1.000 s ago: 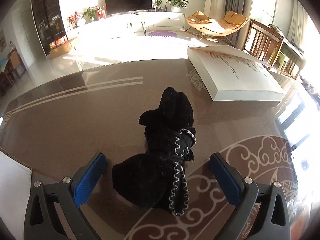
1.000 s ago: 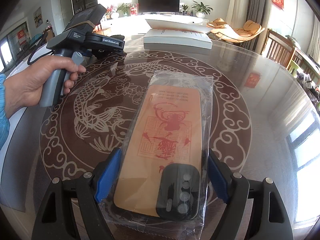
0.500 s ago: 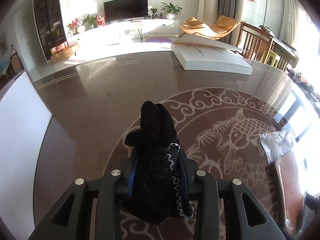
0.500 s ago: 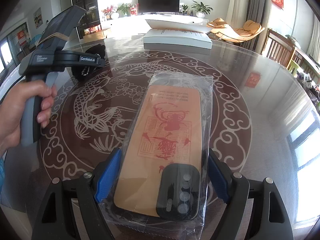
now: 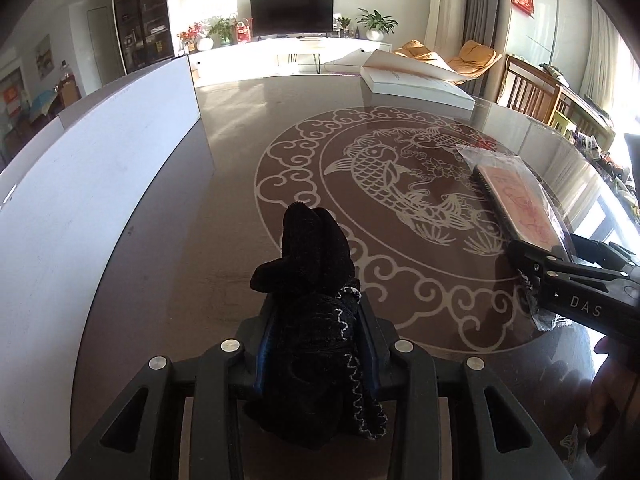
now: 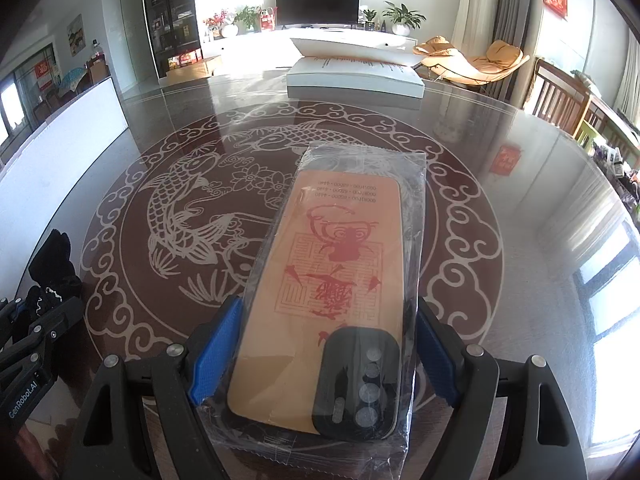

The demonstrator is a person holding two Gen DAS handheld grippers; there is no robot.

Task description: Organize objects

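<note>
My left gripper is shut on a black knitted glove with white stitching and holds it just above the brown table. The glove also shows in the right wrist view at the far left. My right gripper is shut on an orange phone case in a clear plastic bag, printed with red figures. That case also shows in the left wrist view at the right, held by the right gripper.
A white box stands along the table's left side, its wall close to the glove. An open white book lies at the far edge. The table top carries a pale fish and cloud pattern. Chairs stand beyond on the right.
My left gripper closed on the glove and carried it back and left, toward the white box. My right gripper and the phone case have stayed still.
</note>
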